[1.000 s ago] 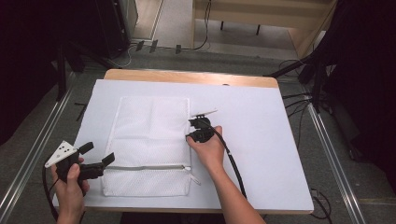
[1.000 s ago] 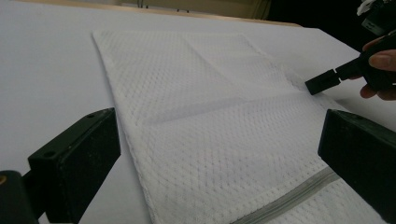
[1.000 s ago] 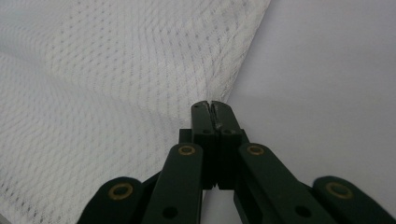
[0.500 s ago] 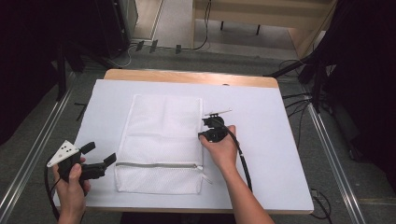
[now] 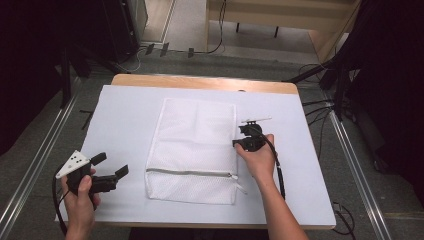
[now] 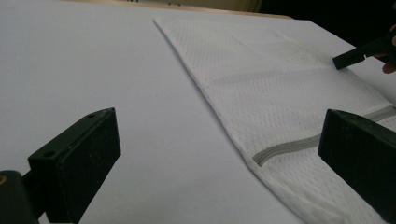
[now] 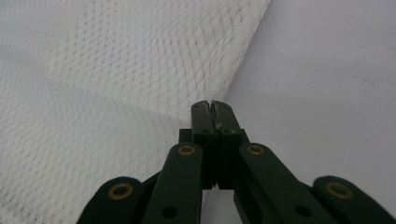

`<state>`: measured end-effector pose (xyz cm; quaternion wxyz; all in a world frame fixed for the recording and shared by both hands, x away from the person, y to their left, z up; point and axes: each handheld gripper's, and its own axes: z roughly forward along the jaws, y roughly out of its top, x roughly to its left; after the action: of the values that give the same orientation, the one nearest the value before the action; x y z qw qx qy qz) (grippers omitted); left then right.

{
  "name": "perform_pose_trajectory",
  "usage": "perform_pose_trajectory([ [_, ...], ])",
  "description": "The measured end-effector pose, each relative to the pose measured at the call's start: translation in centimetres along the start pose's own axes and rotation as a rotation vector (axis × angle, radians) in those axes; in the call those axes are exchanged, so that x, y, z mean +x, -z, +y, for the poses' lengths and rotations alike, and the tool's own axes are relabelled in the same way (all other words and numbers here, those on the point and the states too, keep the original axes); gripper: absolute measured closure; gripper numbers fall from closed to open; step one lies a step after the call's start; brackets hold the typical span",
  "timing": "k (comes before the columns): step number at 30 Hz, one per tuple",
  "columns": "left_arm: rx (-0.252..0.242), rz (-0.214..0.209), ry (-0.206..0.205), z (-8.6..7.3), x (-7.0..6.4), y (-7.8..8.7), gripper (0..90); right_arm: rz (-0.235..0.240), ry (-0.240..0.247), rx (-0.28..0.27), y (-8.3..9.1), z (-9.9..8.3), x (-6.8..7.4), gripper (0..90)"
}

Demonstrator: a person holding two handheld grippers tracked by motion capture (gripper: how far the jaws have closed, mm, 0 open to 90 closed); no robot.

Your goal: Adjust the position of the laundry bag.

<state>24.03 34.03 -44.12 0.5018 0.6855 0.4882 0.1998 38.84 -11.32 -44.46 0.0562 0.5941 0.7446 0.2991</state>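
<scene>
White sheeting covers our table (image 5: 130, 115): right gripper (image 5: 239, 143) clenched on the white mesh zip bag's (image 5: 195, 145) three-o'clock edge, left gripper (image 5: 111, 169) released at nine; next, we judge, gripping that near edge.

The left hand (image 5: 79, 192) comes in from the bottom at about seven o'clock, fist wrapped round the handle of the left gripper (image 5: 111, 167), which points toward three o'clock with its jaws spread wide (the grey three-cornered plate sits on top, toward ten o'clock). The right forearm (image 5: 280, 215) rises from about five o'clock, slanting up toward eleven o'clock, and the right hand (image 5: 257, 157) grips the right gripper (image 5: 235, 144), whose jaws are pressed tight together, tips meeting, aimed toward nine o'clock.
</scene>
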Motion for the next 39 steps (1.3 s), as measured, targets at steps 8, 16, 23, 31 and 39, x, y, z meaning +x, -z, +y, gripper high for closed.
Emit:
perform_pose_trajectory([
  [8, 0.016, -0.007, -0.011, -0.1, -0.4, -0.4, 0.0, -0.039, 0.034, -0.027, 0.2, -0.2, -2.1, 90.0],
  [16, 0.026, -0.016, -0.016, -0.2, -0.8, -0.8, 0.0, -0.09, 0.059, -0.066, 0.1, -0.1, -4.0, 90.0],
  [23, 0.046, -0.021, -0.031, -0.3, -1.2, -1.2, 0.0, -0.103, 0.101, -0.132, -0.5, -0.3, -4.7, 70.0],
  [31, 0.051, -0.029, -0.032, -0.4, -1.7, -1.6, 0.0, -0.059, 0.117, -0.226, 2.1, -1.9, -4.8, 55.3],
  [39, 0.051, -0.045, -0.008, -0.6, -2.1, -2.0, 0.0, -0.071, 0.173, -0.336, 5.7, -6.6, -5.2, 49.6],
])
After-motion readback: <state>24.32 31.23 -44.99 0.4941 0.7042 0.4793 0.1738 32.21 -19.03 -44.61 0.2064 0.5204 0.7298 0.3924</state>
